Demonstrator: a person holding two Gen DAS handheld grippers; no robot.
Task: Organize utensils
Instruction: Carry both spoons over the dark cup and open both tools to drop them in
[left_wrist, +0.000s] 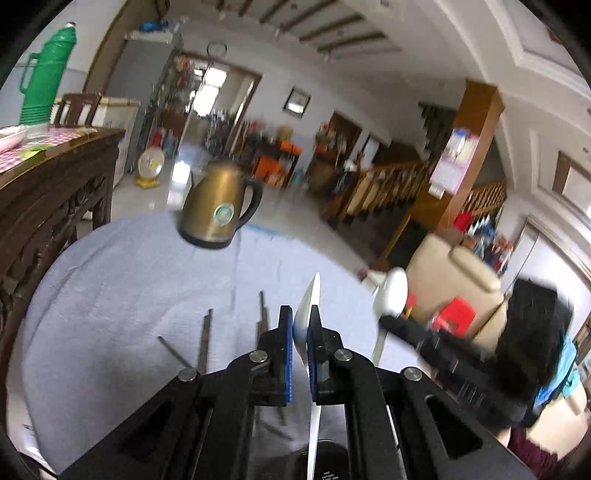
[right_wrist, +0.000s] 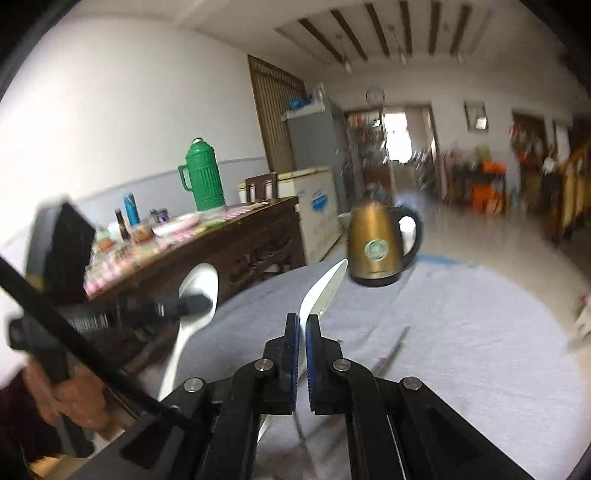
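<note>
Left wrist view: left tool (left_wrist: 300, 325) clamped on a white spoon (left_wrist: 308, 302), right tool (right_wrist: 302, 332) on another spoon (right_wrist: 321, 291); both lifted above the bench (left_wrist: 129, 280), likely for sorting; chopsticks (left_wrist: 204, 339) lie below.

My left gripper (left_wrist: 300, 332) and right gripper (right_wrist: 302, 341) look alike: black angular linkage arms, round silver pivot screws, blue ribbed pads on black fingers. My bare-skinned hand (right_wrist: 75, 400) shows beside a dark maroon sleeve.
</note>
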